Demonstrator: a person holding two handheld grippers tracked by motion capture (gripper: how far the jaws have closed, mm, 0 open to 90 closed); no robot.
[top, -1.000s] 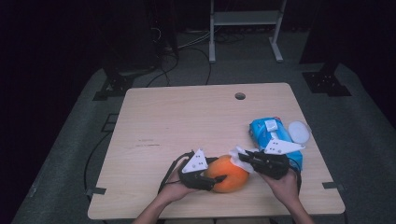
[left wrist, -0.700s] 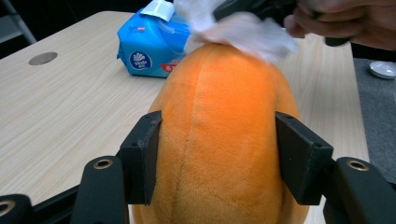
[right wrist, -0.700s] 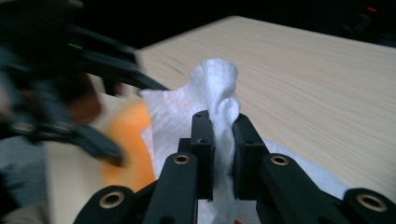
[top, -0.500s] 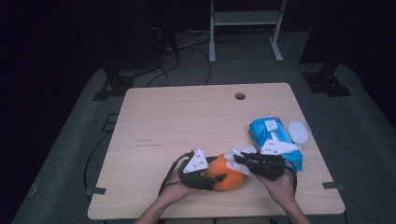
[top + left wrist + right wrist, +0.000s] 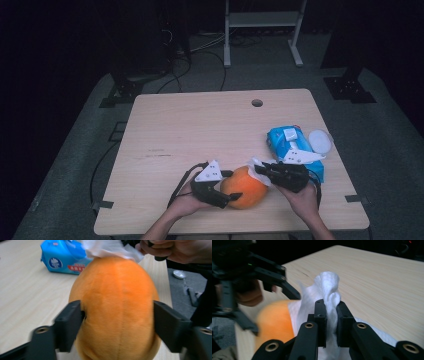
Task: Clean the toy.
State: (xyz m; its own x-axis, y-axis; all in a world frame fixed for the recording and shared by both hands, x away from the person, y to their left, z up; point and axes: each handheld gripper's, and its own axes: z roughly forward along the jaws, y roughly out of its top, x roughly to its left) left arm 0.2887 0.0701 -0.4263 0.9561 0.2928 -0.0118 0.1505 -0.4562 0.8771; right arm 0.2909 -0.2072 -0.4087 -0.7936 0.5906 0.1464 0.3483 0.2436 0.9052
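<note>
An orange plush toy (image 5: 243,187), egg-shaped and covered in short velvety pile with faint lengthwise seams, lies on the pale wood-grain table (image 5: 200,130) near its front edge, between the 2 hand-held grippers. In the left gripper view it looks round and soft, its nap catching the light.

The left gripper (image 5: 226,189), matte black plastic with a grey three-cornered plate on top, has 1 blocky jaw on each side of the toy. Its jaws have just been opening; the left pad touches the fabric at a small dimple, while the right pad stands just beside the pile, so the grip looks slackened rather than pressing.

The right gripper (image 5: 262,170) is clenched on a white wet wipe (image 5: 329,290), a crumpled sheet bunched into soft folds between the 2 flat black pads. The wipe drapes down onto the far end of the toy and touches it.

A blue glossy pack of wipes (image 5: 294,150), rectangular, lies on the table beyond the right hand, beside a round white lid (image 5: 320,141)
</note>
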